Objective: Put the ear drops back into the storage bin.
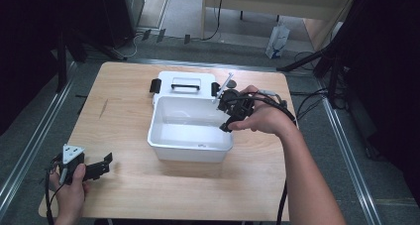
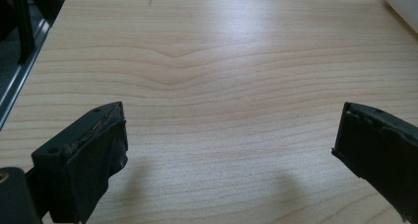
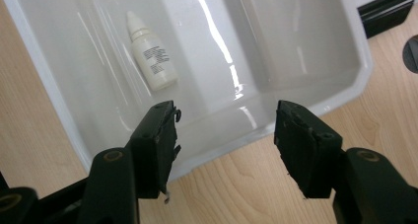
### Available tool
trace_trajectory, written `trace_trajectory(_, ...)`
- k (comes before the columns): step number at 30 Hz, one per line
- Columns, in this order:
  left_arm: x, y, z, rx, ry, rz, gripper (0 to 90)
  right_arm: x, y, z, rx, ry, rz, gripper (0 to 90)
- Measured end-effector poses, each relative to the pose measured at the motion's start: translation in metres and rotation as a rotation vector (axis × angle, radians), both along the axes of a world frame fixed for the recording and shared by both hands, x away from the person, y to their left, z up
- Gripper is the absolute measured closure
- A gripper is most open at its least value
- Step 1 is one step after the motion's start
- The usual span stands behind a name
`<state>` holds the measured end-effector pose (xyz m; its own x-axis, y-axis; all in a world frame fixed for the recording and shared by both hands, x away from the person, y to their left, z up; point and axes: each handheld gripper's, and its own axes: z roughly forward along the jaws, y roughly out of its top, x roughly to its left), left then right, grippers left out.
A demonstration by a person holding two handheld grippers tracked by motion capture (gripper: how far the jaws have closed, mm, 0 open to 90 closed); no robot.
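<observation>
Both pairs of jaws stand apart, gripping nothing. Table (image 1: 129, 185): my left gripper (image 1: 101, 166) idles low over bare wood. White box (image 1: 190, 148): lid back, my right gripper (image 3: 224, 130) over its rim. Small bottle (image 3: 150, 54) lies inside. Likely next: reach down, close on it.

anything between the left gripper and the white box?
Nothing: bare wood tabletop runs from the left gripper to the white box in the high view. The left gripper view shows bare wood ahead of its fingers.
</observation>
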<state>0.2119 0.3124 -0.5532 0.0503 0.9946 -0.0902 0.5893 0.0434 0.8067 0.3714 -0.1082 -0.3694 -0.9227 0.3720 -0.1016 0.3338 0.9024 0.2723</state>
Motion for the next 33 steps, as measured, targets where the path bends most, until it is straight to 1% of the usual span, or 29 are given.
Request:
trace_trajectory(3,0.000,0.000,0.000,0.001,0.002,-0.001,0.6,-0.002,-0.005,0.005,0.004,-0.010,-0.023,38.7)
trace_trajectory(7,0.000,0.000,0.000,0.001,0.000,-0.001,0.6,-0.004,-0.014,0.008,-0.007,-0.021,-0.044,34.8)
trace_trajectory(11,0.000,0.000,0.000,0.002,-0.001,-0.001,0.5,-0.006,-0.024,0.009,-0.024,-0.045,-0.070,28.2)
trace_trajectory(13,0.000,0.000,0.000,0.003,0.000,0.000,0.6,-0.007,-0.029,0.009,-0.031,-0.049,-0.085,24.3)
trace_trajectory(16,0.000,0.000,0.000,0.004,0.000,0.000,0.6,-0.010,-0.036,0.006,-0.040,-0.058,-0.106,18.9)
trace_trajectory(20,0.000,0.000,0.000,0.005,-0.001,0.001,0.6,-0.013,-0.046,0.002,-0.054,-0.065,-0.135,14.2)
trace_trajectory(22,0.000,0.000,0.000,0.006,0.000,0.002,0.6,-0.015,-0.050,0.000,-0.052,-0.063,-0.155,13.0)
trace_trajectory(24,0.000,0.000,0.000,0.006,0.000,0.002,0.6,-0.016,-0.056,-0.003,-0.058,-0.070,-0.163,11.6)
trace_trajectory(28,0.000,-0.001,0.000,0.006,0.000,0.003,0.5,-0.020,-0.063,-0.006,-0.066,-0.074,-0.178,6.1)
trace_trajectory(30,0.000,-0.001,0.000,0.007,-0.001,0.004,0.6,-0.022,-0.068,-0.008,-0.063,-0.071,-0.197,2.7)
trace_trajectory(33,0.000,-0.001,0.000,0.007,0.002,0.003,0.6,-0.024,-0.076,-0.011,-0.060,-0.072,-0.219,1.3)
